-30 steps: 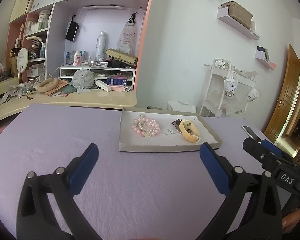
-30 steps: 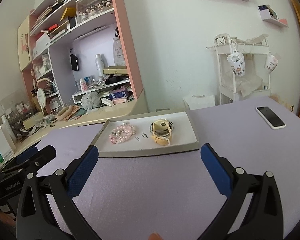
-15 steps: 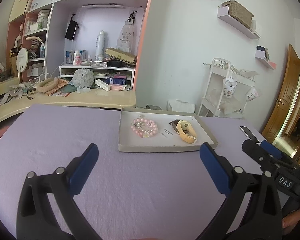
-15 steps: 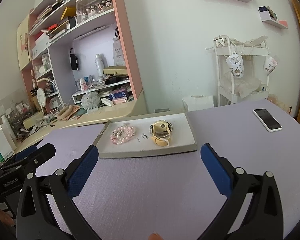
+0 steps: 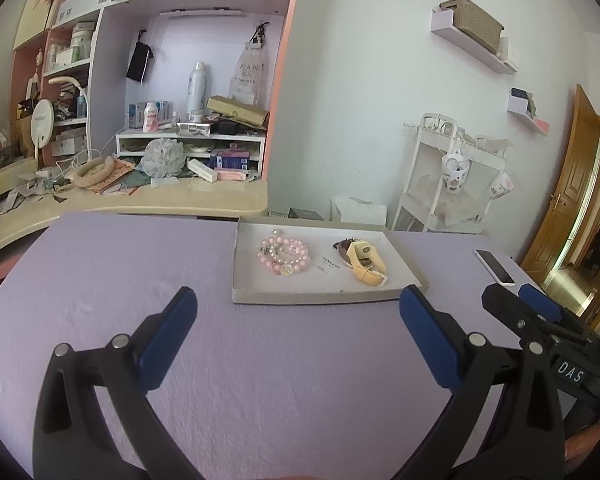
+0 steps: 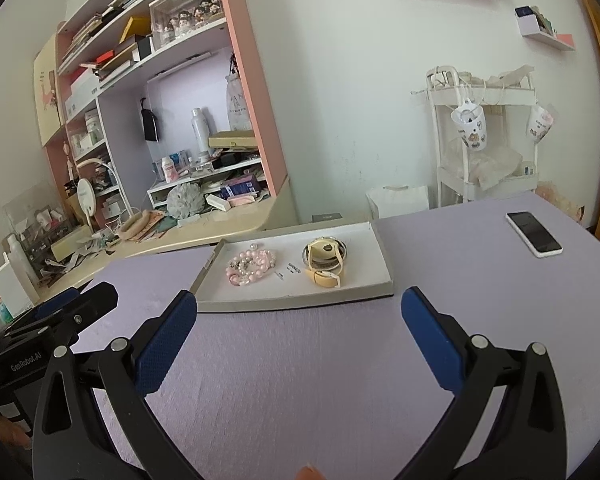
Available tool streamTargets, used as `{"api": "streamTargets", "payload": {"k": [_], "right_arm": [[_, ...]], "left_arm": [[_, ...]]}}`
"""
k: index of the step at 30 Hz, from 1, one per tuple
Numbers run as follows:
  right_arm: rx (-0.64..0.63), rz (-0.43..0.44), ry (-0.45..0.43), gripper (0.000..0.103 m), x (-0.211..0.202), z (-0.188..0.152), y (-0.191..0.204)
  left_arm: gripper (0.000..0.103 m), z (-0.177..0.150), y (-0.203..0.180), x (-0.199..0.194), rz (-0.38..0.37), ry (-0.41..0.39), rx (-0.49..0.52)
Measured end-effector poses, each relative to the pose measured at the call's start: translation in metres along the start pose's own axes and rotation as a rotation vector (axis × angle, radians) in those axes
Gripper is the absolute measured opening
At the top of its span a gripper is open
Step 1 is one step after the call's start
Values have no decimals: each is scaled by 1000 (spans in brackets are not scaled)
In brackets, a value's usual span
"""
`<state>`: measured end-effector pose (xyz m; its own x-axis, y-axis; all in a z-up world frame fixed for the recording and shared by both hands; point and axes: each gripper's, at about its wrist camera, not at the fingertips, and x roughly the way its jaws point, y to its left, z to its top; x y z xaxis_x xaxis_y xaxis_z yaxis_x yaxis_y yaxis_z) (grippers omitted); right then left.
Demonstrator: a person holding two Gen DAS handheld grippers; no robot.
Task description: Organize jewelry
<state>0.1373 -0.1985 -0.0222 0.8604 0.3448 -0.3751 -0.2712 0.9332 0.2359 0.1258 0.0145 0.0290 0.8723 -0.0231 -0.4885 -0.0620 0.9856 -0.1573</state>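
A shallow grey tray [image 5: 288, 296] [image 6: 300, 302] lies on the lilac tablecloth. Inside it rest pink bead bracelets [image 5: 285, 255] [image 6: 252, 265], a yellow-strapped watch [image 5: 366, 266] [image 6: 325, 258] over a dark bangle, and small earrings on a card [image 5: 327, 263] [image 6: 288, 270]. My left gripper [image 5: 298, 304] hovers open just short of the tray's near wall, nothing between its blue pads. The right gripper [image 6: 299, 304] is likewise open and empty, just before the tray; its tip [image 5: 520, 308] shows at the right of the left wrist view.
A white phone [image 5: 494, 267] [image 6: 533, 234] lies on the cloth to the right. Behind the table stand a cluttered desk with shelves [image 5: 160, 152] and a white trolley [image 5: 448, 176] hung with cups. A wooden door [image 5: 572, 208] is at far right.
Both grippers have drawn back slightly from the tray and stayed open. The jewelry in the tray has not moved.
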Motion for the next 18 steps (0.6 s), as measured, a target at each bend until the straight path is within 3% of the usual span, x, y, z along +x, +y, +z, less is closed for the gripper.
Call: {"api": "streamTargets", "payload": {"k": [18], "right_arm": [[7, 9, 10, 102, 8, -1, -3]], "left_arm": [[101, 0, -1, 12, 0, 23, 7]]}}
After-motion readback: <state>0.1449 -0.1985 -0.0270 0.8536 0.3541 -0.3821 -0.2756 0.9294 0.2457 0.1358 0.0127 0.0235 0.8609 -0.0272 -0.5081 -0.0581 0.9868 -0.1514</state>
